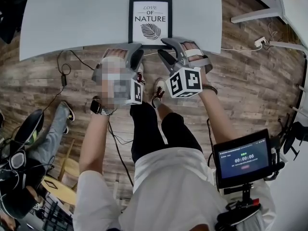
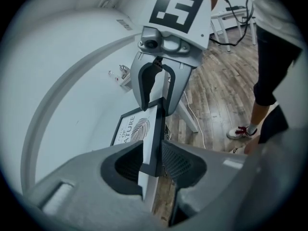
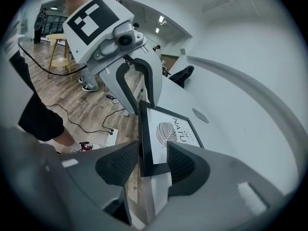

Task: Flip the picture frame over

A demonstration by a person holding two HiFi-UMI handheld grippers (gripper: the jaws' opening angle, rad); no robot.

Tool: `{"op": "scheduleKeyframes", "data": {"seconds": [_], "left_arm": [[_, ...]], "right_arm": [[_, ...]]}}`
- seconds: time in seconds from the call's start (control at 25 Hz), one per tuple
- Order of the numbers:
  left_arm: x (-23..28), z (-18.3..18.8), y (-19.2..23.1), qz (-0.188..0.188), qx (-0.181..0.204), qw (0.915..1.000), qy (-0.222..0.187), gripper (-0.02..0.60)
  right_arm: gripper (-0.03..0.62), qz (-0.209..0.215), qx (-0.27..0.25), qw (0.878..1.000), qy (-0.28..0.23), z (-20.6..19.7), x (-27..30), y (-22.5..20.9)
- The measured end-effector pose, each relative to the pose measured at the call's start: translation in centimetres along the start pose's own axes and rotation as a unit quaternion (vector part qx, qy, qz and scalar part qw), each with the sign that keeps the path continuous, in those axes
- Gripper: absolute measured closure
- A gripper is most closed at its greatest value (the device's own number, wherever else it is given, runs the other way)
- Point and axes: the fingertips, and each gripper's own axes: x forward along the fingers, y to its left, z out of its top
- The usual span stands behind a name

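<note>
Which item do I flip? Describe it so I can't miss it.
Find the large white table; go to the middle of its near edge. The picture frame lies flat there, face up. Its black border and the print LOVE OF NATURE over a dark leaf set it apart.

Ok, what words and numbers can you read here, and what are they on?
"LOVE OF NATURE": on the picture frame.
"00:00:06": on the small screen; its smaller print is too small to read.
The marker cube: a pattern only, no words.
</note>
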Motion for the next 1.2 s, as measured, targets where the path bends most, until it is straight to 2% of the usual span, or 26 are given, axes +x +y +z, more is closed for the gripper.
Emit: {"op": "scheduleKeyframes", "data": {"seconds": [0.32, 0.48, 0.68, 0.76, 1.2], "left_arm": [[1.0, -0.4, -0.5, 0.031, 0.059, 0.9978, 0.006, 0.443], [2.1, -1.3, -0.9, 0.042, 0.073, 0.9963, 0.021, 0.431], [2.4, -1.7, -1.1, 0.036, 0.066, 0.9969, 0.025, 0.433], [2.2, -1.7, -0.8, 0.035, 0.063, 0.9971, 0.023, 0.473], [0.1, -0.8, 0.9, -0.004, 0.046, 0.9989, 0.005, 0.494]], "right_arm": [[0.402, -0.025, -0.036, 0.999, 0.021, -1.4, 0.9, 0.4], [0.429, -0.038, -0.046, 0.998, 0.021, -1.5, 1.3, 0.2], [0.442, -0.039, -0.061, 0.997, 0.033, -1.7, 1.3, 0.3], [0.445, -0.036, -0.062, 0.997, 0.035, -1.8, 1.4, 0.3], [0.457, -0.004, -0.027, 0.999, 0.022, -0.2, -0.5, -0.8]]}}
